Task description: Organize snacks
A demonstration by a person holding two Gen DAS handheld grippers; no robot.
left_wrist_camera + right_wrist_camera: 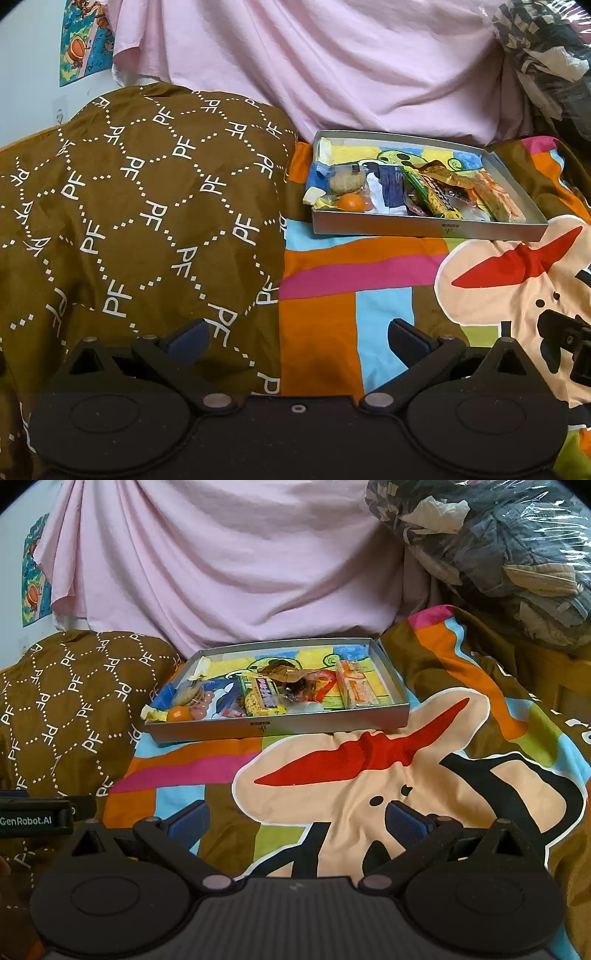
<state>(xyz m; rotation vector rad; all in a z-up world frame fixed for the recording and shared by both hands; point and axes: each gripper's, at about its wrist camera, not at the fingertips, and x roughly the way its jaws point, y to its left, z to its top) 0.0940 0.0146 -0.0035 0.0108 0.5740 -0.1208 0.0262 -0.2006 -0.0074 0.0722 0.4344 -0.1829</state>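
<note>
A shallow grey box (428,230) (277,729) lies on the colourful bedspread and holds several snacks. At its left end are a small orange (351,202) (178,713) and a round biscuit (346,180) (190,695). In the middle lie a yellow candy pack (264,698) and a dark blue packet (392,181). An orange-and-white wrapped bar (496,197) (356,685) rests at the right end. My left gripper (297,338) and my right gripper (297,818) are both open and empty, well short of the box.
A brown pillow (140,206) (74,705) with white letters sits left of the box. Pink cloth (332,62) (221,565) hangs behind it. A plastic-wrapped bundle (498,554) is at the back right. The bedspread (369,775) lies open in front.
</note>
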